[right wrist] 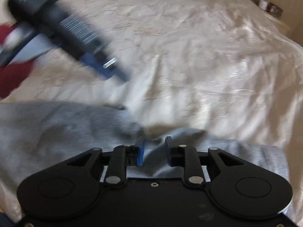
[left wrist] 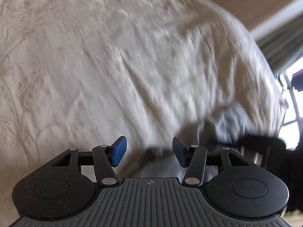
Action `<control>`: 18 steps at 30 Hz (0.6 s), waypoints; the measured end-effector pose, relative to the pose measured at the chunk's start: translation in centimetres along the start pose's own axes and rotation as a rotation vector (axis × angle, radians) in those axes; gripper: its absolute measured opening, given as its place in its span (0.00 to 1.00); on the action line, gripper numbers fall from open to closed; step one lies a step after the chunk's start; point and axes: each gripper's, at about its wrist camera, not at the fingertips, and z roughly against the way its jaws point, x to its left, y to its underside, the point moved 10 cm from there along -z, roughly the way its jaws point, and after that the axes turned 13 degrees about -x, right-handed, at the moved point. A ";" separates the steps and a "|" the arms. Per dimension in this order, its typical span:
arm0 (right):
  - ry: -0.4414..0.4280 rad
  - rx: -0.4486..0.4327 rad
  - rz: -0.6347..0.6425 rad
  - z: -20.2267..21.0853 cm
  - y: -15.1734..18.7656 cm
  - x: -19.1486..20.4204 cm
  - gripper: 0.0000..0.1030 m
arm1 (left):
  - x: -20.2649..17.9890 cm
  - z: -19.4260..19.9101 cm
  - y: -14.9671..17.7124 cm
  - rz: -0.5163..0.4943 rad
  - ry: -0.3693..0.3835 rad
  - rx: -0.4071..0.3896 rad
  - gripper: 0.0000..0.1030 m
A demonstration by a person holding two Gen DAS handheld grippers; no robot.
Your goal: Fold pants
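Observation:
Grey pants (right wrist: 62,126) lie crumpled across the near part of a white bedspread (right wrist: 189,56). My right gripper (right wrist: 154,151) hovers just over a raised fold of them. Its jaws stand a little apart, with light grey cloth showing in the gap, and the pads do not press on it. My left gripper (left wrist: 149,151) is open over bare bedspread (left wrist: 94,56) with nothing between its blue pads (left wrist: 119,151). In the right wrist view the left gripper (right wrist: 113,73) is a blurred dark bar at the upper left, above the pants. A blurred bit of the pants (left wrist: 227,119) shows in the left wrist view at right.
A red sleeve (right wrist: 11,79) holds the left tool at the left edge. A bedside stand with small items (right wrist: 269,5) is at the far right corner of the bed. Curtain (left wrist: 280,43) and bright window (left wrist: 291,102) lie beyond the bed's right edge.

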 end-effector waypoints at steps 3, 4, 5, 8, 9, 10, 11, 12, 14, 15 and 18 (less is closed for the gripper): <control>0.027 -0.003 0.004 -0.1 -0.5 -1.7 0.26 | -0.6 0.1 1.7 -0.017 0.015 0.029 0.50; 0.022 -0.009 0.003 -0.2 -0.9 -2.0 0.26 | -0.7 0.1 2.3 -0.013 0.012 0.041 0.50; 0.009 -0.016 -0.004 -0.2 -1.3 -2.0 0.26 | -0.7 0.2 2.8 -0.008 0.006 0.046 0.50; -0.082 -0.028 -0.031 -0.8 -2.8 -1.1 0.30 | -0.7 1.1 4.0 0.024 -0.011 0.039 0.51; -0.116 -0.030 -0.036 -1.2 -3.3 -0.6 0.35 | -0.6 1.5 4.5 0.040 -0.021 0.035 0.51; -0.149 -0.026 -0.043 -1.5 -3.7 0.1 0.36 | -0.5 1.8 4.9 0.051 -0.031 0.029 0.51; -0.182 -0.019 -0.050 -2.0 -4.1 0.8 0.36 | -0.5 2.2 5.3 0.053 -0.039 0.022 0.51; -0.210 -0.009 -0.050 -2.6 -4.5 1.6 0.36 | -0.6 2.5 5.7 0.048 -0.046 0.016 0.51; -0.252 0.023 -0.033 -3.7 -5.0 2.9 0.36 | -0.8 3.0 6.3 0.028 -0.063 0.006 0.51; -0.270 0.040 -0.021 -4.3 -5.1 3.5 0.38 | -1.0 3.1 6.5 0.017 -0.070 0.001 0.51; -0.314 0.083 0.019 -5.3 -5.2 5.2 0.41 | -1.5 3.2 6.7 -0.014 -0.087 -0.010 0.51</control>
